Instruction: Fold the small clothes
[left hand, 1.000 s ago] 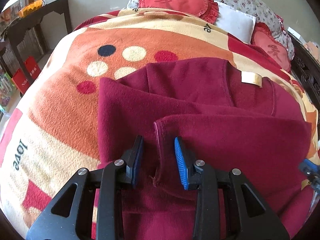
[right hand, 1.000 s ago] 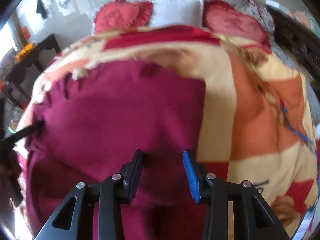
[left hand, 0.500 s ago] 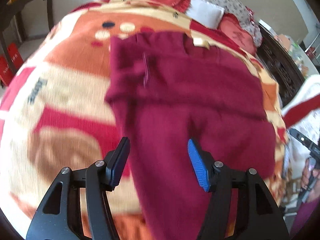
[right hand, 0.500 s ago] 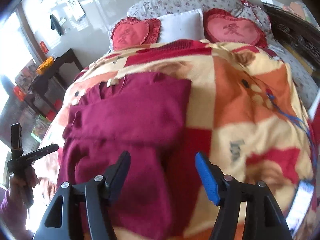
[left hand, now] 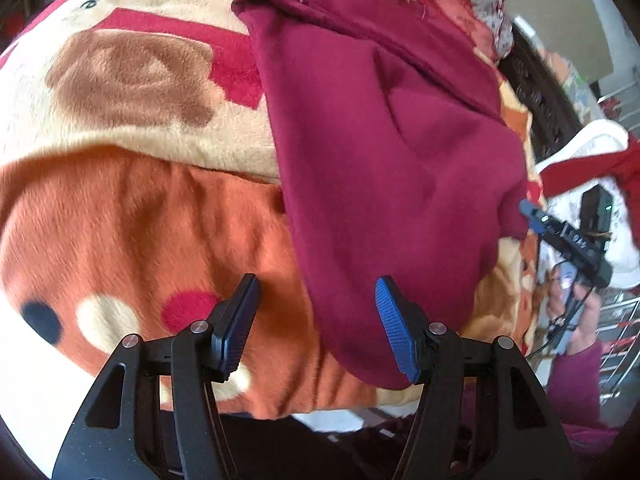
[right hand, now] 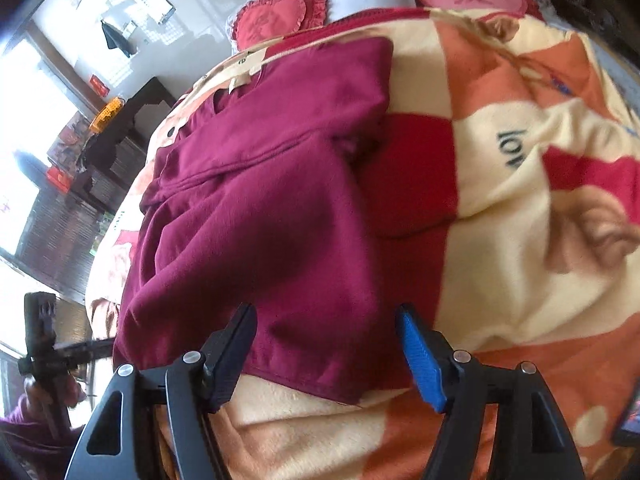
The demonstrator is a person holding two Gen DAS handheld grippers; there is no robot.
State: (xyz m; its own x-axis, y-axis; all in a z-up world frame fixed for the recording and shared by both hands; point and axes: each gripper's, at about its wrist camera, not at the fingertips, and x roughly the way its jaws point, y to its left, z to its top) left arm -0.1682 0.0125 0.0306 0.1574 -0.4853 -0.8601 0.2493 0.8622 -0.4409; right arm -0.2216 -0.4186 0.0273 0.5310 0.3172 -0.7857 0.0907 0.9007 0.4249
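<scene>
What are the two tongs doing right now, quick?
Left tongs: open, holding nothing, at the maroon sweater's hem.
Right tongs: open, holding nothing.

Garment (left hand: 384, 152): maroon knit cloth, matt, soft nap, stitched hems. Blanket (left hand: 132, 208): thick plush fleece, fuzzy, matt. Left hand-held gripper (left hand: 316, 328): black matt plastic body, silver metal rivets, one ribbed blue pad. Heart cushions (right hand: 272, 16): red cloth, frilled edges. Side cabinet (right hand: 132, 120): dark wood.

We see a maroon fleece garment (right hand: 256, 200) lying partly folded on the patterned blanket, sleeve turned across its body, a pale label at the neckline, lower hem reaching the near edge of the bed.
</scene>
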